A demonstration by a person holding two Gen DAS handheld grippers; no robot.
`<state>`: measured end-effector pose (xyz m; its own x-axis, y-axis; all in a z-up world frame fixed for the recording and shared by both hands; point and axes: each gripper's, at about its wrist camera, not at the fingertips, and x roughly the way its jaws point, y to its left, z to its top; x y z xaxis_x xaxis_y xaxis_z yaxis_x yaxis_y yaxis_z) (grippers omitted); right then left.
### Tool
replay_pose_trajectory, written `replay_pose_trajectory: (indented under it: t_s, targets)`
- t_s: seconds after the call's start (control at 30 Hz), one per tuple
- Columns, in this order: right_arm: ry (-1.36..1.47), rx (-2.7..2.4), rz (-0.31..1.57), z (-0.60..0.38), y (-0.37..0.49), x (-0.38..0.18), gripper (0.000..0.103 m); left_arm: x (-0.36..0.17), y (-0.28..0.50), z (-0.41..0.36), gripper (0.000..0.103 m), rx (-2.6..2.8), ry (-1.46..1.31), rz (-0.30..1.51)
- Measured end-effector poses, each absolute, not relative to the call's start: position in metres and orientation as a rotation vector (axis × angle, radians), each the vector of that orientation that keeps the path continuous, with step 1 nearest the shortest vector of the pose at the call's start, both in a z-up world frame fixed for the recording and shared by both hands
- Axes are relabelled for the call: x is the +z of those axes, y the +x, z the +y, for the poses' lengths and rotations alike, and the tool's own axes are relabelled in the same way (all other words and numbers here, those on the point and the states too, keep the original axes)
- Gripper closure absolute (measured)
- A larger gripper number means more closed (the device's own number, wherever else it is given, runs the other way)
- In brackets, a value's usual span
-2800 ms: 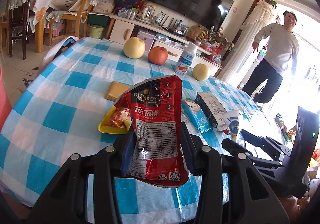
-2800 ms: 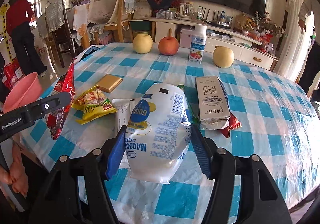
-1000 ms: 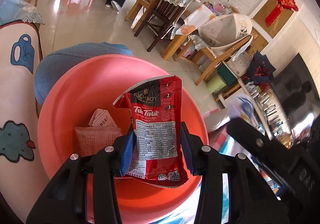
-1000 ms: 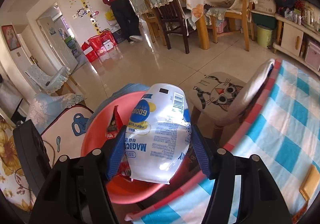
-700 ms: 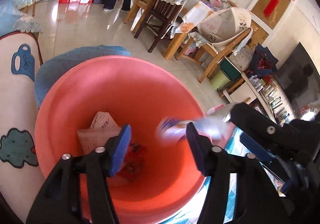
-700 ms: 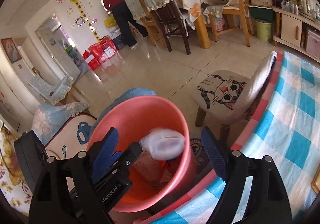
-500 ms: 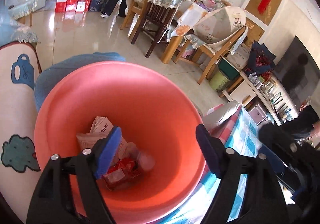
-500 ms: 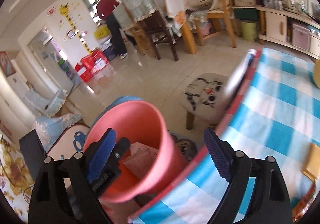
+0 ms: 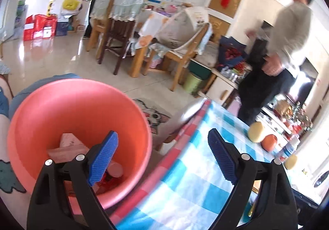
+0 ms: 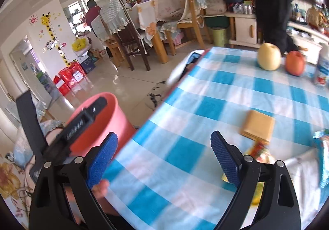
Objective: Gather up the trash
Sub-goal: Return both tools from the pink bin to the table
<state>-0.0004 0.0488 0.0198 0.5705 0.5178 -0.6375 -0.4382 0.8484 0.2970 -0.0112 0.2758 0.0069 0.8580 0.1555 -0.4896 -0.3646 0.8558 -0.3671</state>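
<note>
A salmon-pink bin [image 9: 67,104] stands on the floor beside the blue-checked table [image 9: 197,172]; it holds paper and a red wrapper [image 9: 107,178]. My left gripper [image 9: 162,156] is open and empty, over the bin's right rim and the table edge. My right gripper [image 10: 164,156] is open and empty above the table [image 10: 226,90]. The bin [image 10: 102,125] shows at the left of the right wrist view. A yellow-red snack wrapper [image 10: 259,150], a tan flat packet [image 10: 258,126] and a blue wrapper [image 10: 323,154] lie on the table.
Two pale pears [image 10: 269,56], a red apple [image 10: 295,63] and a milk bottle [image 10: 322,71] stand at the table's far side. A cat-print stool [image 9: 152,117] is beside the bin. A person [image 9: 275,61] stands behind the table; chairs [image 9: 117,30] beyond.
Both grippers let their wrappers fall into the bin and opened wide. Both views have since swung right, from over the bin towards the table.
</note>
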Motion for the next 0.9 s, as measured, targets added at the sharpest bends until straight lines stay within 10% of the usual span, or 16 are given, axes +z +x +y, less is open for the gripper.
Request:
replay_pose_trajectory:
  t_s: [0.9]
  targets:
    - [0.199,0.348,0.625,-0.132,-0.041,0.038,0.009,0.007,-0.024,0.119,0.013,-0.059,-0.165,0.596]
